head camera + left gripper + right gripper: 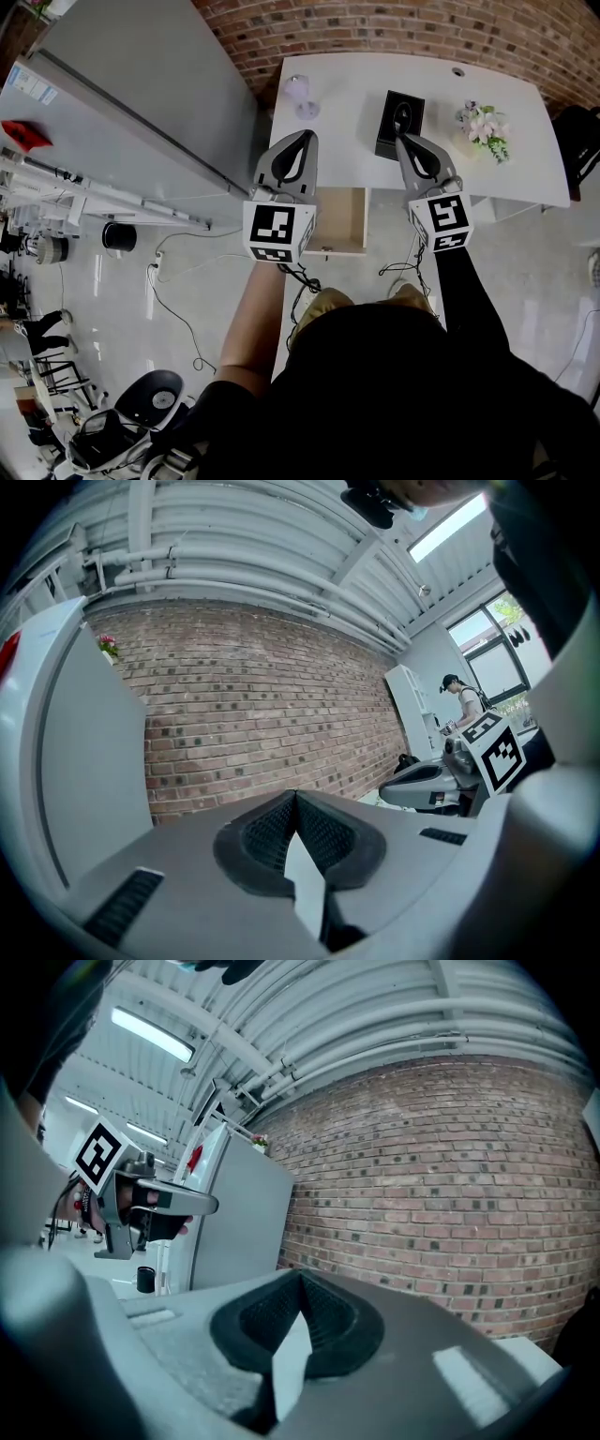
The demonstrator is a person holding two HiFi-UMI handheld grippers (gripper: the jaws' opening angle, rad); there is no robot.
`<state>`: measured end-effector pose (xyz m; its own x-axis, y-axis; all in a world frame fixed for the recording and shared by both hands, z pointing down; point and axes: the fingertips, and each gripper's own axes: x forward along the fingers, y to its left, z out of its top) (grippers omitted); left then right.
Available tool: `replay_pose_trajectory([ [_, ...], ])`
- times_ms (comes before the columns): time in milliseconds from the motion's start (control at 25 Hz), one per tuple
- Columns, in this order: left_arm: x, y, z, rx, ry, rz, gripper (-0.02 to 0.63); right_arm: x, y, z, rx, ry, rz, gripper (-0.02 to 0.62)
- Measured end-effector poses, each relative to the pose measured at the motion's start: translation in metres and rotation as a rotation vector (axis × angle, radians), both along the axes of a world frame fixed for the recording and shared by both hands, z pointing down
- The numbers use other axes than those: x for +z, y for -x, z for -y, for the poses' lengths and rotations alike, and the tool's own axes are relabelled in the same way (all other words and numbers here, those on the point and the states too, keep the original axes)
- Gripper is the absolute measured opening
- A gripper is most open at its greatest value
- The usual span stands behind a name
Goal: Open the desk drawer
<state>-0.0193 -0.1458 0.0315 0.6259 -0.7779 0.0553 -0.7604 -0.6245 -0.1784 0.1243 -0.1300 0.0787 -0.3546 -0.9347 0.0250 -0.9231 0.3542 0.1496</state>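
Observation:
A white desk (511,178) stands against a brick wall (422,28). Its drawer (339,220) is pulled out towards me, showing a bare wooden inside. My left gripper (305,138) hovers over the desk's front edge, just left of the drawer, jaws pressed together on nothing (295,796). My right gripper (401,140) hangs to the drawer's right, near a black box (399,124), also shut and holding nothing (300,1275). Each gripper view looks level at the brick wall, and each shows the other gripper at its side.
On the desk are a small pale lamp (301,94) and a bunch of flowers (485,128). A tall grey cabinet (141,84) stands to the left of the desk. Cables (178,309) trail over the floor, and a black chair (150,394) is at the lower left.

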Motion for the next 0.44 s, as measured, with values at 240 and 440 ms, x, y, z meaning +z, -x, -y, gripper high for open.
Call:
replay_pose_trajectory([
  [240,0.0039,-0.0036,0.0004,0.005,0.01,-0.001,0.009,0.0014,-0.0016,0.0004,0.005,0.006,0.016,0.0],
  [440,0.0099,-0.003,-0.0026,0.001,0.019,0.005,0.009,0.0066,-0.0027,-0.0018,0.008,0.01,0.025,0.0],
])
